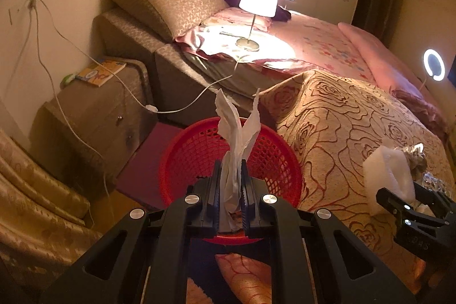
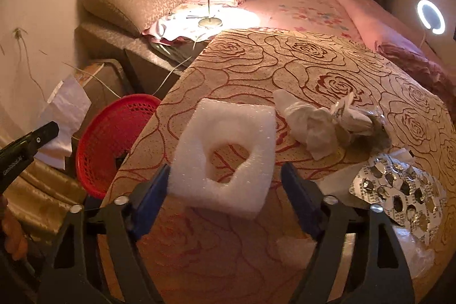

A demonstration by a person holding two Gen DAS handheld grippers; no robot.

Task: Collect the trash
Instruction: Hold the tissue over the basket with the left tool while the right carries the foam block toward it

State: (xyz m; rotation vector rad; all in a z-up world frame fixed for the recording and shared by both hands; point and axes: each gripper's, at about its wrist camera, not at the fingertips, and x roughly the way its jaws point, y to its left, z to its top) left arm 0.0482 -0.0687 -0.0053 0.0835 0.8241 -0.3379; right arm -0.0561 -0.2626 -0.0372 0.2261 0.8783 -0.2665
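The left hand-held gripper (image 1: 230,184) is clamped on a crumpled white paper tissue (image 1: 238,138), whose loose ends stand up above the jaws, and it hangs over the round red plastic mesh basket (image 1: 182,158) on the floor beside the bench. Release looks like the step in hand, but the tissue is light and wrinkled into the toothed pads; it could cling to one pad when the jaws part, or drift past the rim onto the floor if the release is made off-centre.

The right hand-held gripper (image 2: 225,178) stands with its blue-padded jaws apart around a square white foam packing piece with a hole through its middle (image 2: 225,150). Whether the pads touch the foam yet I cannot tell. Foam this soft will likely squash or pivot under a pinch on its edges, so it may twist out on the way to the basket.

Further along the rose-patterned tan cloth covering the bench (image 2: 299,59) lie a second wad of white tissue (image 2: 310,124), a crinkled clear wrapper (image 2: 356,116) touching it, and a spent silver blister pack (image 2: 399,190) near the right edge. The flat blister pack may be hard to pinch off the cloth, which might get snagged and dragged.
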